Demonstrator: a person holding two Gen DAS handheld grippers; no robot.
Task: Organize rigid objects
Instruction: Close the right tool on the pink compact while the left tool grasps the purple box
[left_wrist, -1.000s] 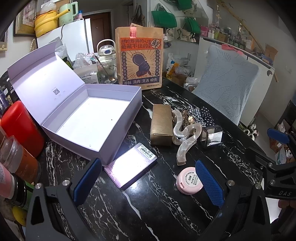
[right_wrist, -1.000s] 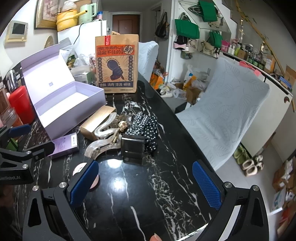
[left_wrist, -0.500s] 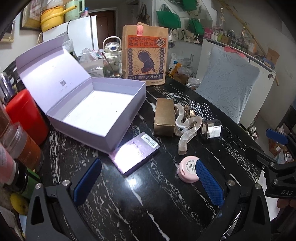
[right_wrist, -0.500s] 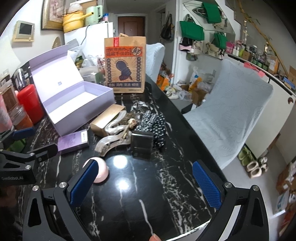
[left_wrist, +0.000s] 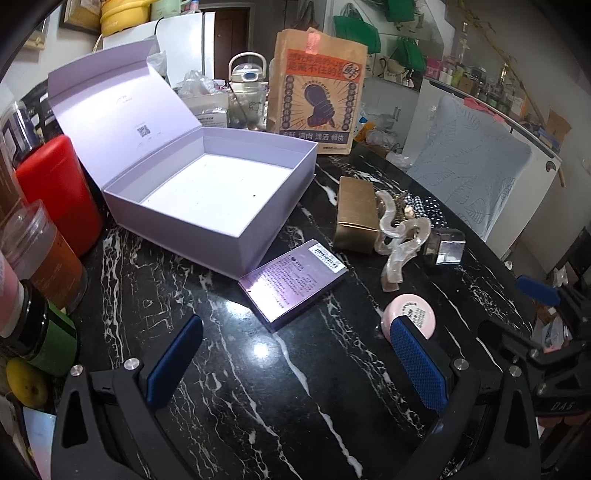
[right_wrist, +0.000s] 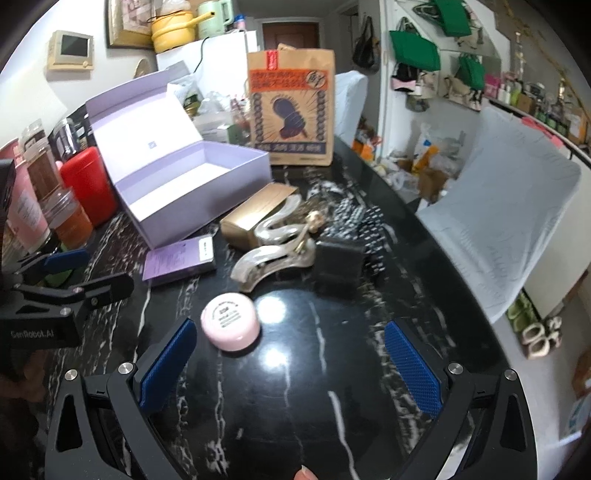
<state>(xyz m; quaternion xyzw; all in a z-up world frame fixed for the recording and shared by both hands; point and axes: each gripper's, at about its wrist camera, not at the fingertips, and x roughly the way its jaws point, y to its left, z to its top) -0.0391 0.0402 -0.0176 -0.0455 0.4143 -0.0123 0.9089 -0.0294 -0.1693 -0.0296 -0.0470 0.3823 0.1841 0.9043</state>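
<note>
Left gripper (left_wrist: 295, 358): jaws spread wide, nothing held; hovers low over the table w/ the flat purple packet (left_wrist: 293, 282) just ahead, between its pads.
Right gripper (right_wrist: 288, 360): wide open too, empty; the pink round tin (right_wrist: 231, 320) sits close by its left pad, apart from it.
Goal box: lilac gift box (left_wrist: 207, 195), lid up, appears empty, at table's left-rear.
Loose items: gold carton (left_wrist: 356, 216), pearly hair claws (left_wrist: 400, 243), small dark cube (left_wrist: 443, 247), dotted fabric (right_wrist: 356, 218), clustered mid-table, some touching.
Step, by judgement: first pick not yet made. Tin looks easiest for the right gripper: centre it, close across its round sides, lift straight. Packet lies flat, thin; left pads need an edge, approx. square-on.
Risk: glossy top, items may skid.
Surface: black marble-look table (right_wrist: 295, 406), white veins, lamp glare.
Room: cluttered home; paper bag (left_wrist: 319, 96) behind box, red canister (left_wrist: 59, 192) & jars at left, green bags on wall, covered chair at right.
</note>
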